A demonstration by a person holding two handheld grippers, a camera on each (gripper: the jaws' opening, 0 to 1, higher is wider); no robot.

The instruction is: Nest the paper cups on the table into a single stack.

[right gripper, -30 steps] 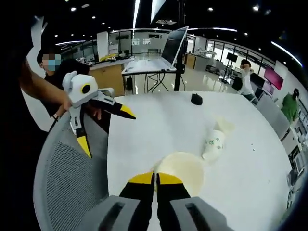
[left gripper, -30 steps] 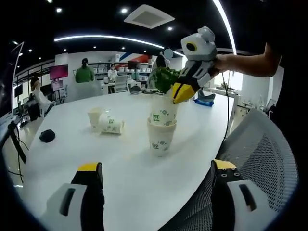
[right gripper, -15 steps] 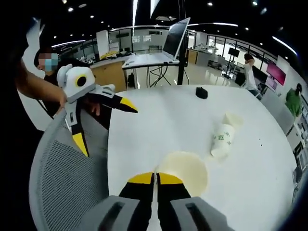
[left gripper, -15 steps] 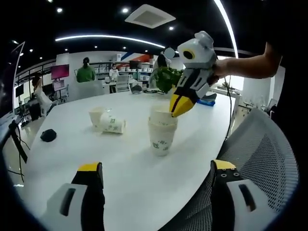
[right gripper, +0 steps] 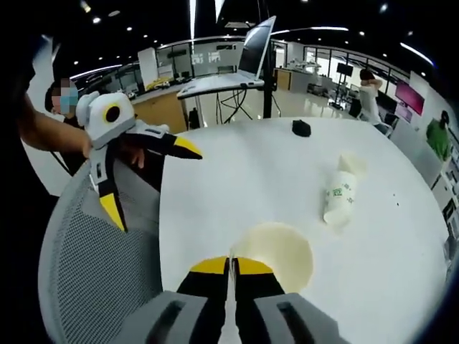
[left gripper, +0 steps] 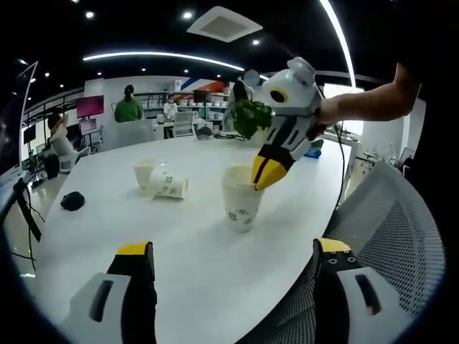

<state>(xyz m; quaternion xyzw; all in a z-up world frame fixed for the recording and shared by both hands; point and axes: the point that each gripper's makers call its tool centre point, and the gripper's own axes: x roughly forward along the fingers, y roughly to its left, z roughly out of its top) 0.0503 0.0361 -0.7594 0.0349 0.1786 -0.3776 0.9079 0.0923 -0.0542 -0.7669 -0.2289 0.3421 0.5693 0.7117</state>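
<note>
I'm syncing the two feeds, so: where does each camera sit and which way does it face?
Left gripper view: on the open left gripper, facing across the white table at the cup stack; person's forearm shows.
Right gripper view: on the right gripper, looking down into the stack.
Shared: stack, table, lying cups.

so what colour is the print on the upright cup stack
Green, on off-white paper cups; clearest in the left gripper view.
</note>
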